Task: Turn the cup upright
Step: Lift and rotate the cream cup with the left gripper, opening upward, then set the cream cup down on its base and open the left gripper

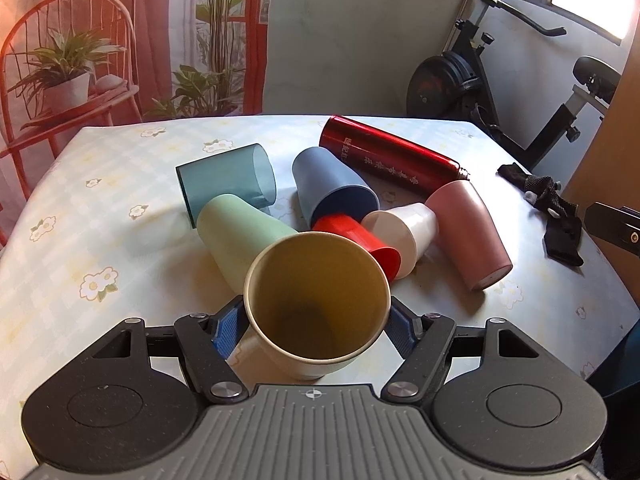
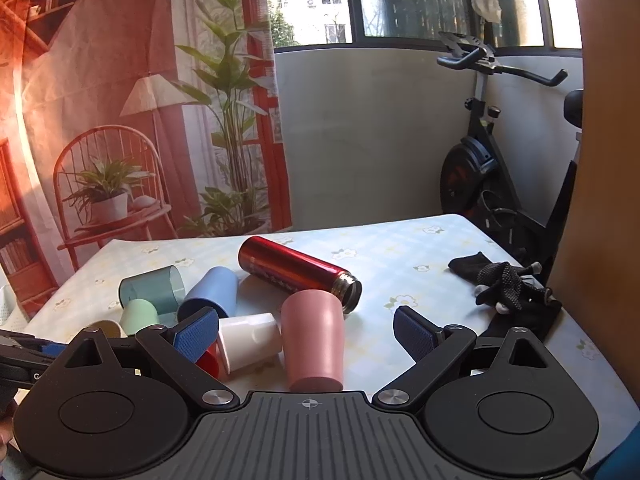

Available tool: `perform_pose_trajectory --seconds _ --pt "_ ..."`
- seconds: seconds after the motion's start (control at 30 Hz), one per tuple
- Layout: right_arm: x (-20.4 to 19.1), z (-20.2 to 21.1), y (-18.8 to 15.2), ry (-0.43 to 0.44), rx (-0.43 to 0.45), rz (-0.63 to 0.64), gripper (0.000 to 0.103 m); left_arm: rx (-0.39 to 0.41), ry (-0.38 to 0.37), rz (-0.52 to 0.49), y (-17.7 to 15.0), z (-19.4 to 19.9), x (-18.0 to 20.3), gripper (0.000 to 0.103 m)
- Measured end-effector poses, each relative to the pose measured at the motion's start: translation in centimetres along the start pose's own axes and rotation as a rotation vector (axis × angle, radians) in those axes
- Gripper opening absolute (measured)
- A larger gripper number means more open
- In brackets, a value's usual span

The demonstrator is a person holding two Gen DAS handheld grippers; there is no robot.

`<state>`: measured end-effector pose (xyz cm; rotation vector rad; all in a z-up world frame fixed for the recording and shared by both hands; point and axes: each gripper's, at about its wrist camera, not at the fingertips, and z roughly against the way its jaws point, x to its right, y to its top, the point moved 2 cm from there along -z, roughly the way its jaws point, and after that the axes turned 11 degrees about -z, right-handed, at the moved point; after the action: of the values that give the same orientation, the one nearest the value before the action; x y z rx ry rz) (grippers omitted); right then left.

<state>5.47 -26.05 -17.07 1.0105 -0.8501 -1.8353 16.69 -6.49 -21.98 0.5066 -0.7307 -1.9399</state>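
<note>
Worktop (image 1: pixel 120 208), under a pale checked cloth with white flowers, fills most of the room's foreground. An exercise bike (image 1: pixel 516 80) stands behind its far right corner.

Red vacuum flask (image 1: pixel 390 156) lies on its side at the back of the clutter, neck open toward the right. A black glove (image 2: pixel 508 286) sits well apart near the right edge.

Tumbled cups in a loose heap, all on their sides: a teal translucent cup (image 1: pixel 226 182), a green cup (image 1: pixel 240 232), a blue cup (image 1: pixel 332 190), a pink cup (image 1: pixel 470 236), a white cup (image 1: pixel 404 232) and a small red cup (image 1: pixel 360 240), the last three touching one another.

Left hand-held gripper (image 1: pixel 316 332): the blue pads press either side of the yellow cup (image 1: pixel 316 304), closed onto its wall just below the rim. The cup's mouth faces up toward the camera, long axis running away from the gripper body and tilted, base low near the cloth. Cannot tell whether the base touches.

Right hand-held gripper (image 2: pixel 308 332): jaws spread wide, holding nothing, hovering near the pink cup, which lies between its fingers in view but ungripped.

Judgement: the left is the working hand; the yellow cup looks nearly righted, and what remains is levelling its axis to vertical and setting it down clear of the green cup just beside it.
</note>
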Motion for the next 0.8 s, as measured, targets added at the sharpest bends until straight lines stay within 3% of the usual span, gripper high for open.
perform_pose_trajectory --seconds 0.47,0.8 --pt "-0.4 0.3 0.1 0.002 -0.014 0.010 0.093 0.003 -0.039 0.051 0.4 -0.4 -0.8 0.078" --pt "-2.7 1.4 0.0 0.047 -0.042 0.047 0.098 0.096 0.006 0.065 -0.2 4.9 -2.2 0.087"
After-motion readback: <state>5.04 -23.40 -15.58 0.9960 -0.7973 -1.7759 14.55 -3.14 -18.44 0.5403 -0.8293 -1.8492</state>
